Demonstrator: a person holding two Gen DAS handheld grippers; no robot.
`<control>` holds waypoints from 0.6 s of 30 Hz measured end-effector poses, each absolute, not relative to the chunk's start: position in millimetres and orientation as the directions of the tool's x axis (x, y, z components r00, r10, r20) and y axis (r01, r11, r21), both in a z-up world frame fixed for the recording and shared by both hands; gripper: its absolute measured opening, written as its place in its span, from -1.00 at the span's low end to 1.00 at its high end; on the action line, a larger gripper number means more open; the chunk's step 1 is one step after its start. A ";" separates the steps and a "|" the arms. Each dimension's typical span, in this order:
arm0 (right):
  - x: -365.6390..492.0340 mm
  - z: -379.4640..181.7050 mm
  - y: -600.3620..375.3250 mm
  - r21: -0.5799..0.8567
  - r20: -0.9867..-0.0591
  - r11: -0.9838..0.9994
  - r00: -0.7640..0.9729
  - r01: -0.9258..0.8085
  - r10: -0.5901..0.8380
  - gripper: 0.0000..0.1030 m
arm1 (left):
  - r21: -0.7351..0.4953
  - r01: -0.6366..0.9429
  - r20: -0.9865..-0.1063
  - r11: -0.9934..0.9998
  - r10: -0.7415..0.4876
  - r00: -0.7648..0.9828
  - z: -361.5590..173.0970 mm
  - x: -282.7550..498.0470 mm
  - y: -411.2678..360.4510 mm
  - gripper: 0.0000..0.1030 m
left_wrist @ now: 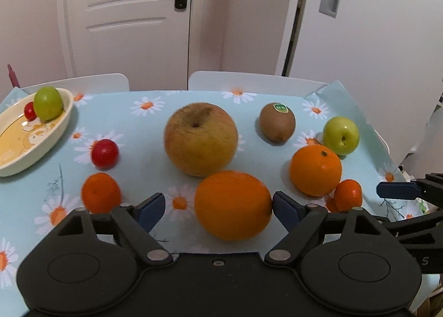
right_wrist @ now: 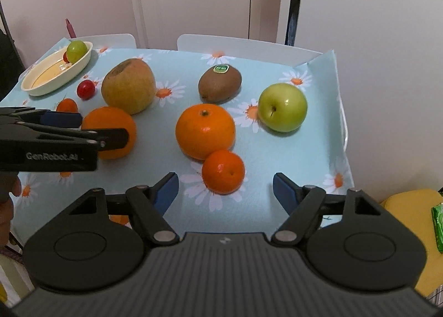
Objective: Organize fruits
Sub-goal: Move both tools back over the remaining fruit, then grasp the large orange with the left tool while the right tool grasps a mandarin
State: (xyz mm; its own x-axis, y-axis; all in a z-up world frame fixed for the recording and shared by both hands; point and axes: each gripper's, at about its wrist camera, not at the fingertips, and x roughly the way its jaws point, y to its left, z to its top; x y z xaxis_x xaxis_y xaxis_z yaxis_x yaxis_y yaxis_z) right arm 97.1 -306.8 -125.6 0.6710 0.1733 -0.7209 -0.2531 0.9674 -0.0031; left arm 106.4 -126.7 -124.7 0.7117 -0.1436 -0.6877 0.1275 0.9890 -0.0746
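Observation:
My left gripper [left_wrist: 218, 207] is open around a large orange [left_wrist: 233, 205]; its right fingertip touches the orange, its left one stands apart. Behind it sit a big brownish pear [left_wrist: 200, 138], a kiwi [left_wrist: 277, 121], a green apple [left_wrist: 341, 135], a second orange [left_wrist: 315, 170] and a small mandarin [left_wrist: 349, 195]. Another mandarin [left_wrist: 101, 192] and a cherry tomato [left_wrist: 105, 153] lie at the left. A cream oval dish [left_wrist: 59, 130] holds a green fruit [left_wrist: 47, 103] and a small red one [left_wrist: 29, 111]. My right gripper [right_wrist: 225, 188] is open and empty, just in front of the small mandarin [right_wrist: 223, 171].
The fruits lie on a table with a pale blue daisy cloth [right_wrist: 318, 156]. Two white chair backs [left_wrist: 249, 81] stand at the far edge, with a white door [left_wrist: 130, 18] behind. A yellow cushion [right_wrist: 409, 214] is off the table's right side.

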 end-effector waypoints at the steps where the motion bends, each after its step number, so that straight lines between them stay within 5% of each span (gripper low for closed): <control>1: 97.6 -126.9 -306.6 0.000 -0.722 0.967 0.669 -0.256 0.177 0.74 | -0.077 0.129 -0.691 0.989 -0.146 0.708 -126.5 106.9 -128.1 0.66; 7: 100.4 -129.7 -307.1 0.015 -0.725 0.966 0.663 -0.257 0.188 0.64 | -0.103 0.148 -0.701 0.984 -0.177 0.691 -132.3 109.4 -131.4 0.29; 18: 109.4 -138.0 -306.8 0.022 -0.732 0.968 0.655 -0.250 0.186 0.46 | -0.042 0.187 -0.699 0.982 -0.163 0.696 -131.1 102.6 -135.7 0.27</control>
State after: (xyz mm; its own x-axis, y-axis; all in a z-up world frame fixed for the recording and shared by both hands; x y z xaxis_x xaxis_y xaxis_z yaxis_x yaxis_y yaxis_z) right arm 109.4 -306.8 -138.0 0.6554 0.1862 -0.7320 -0.2500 0.9680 0.0224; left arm 102.6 -135.7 -131.1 0.6963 -0.1625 -0.6991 0.1867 0.9815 -0.0422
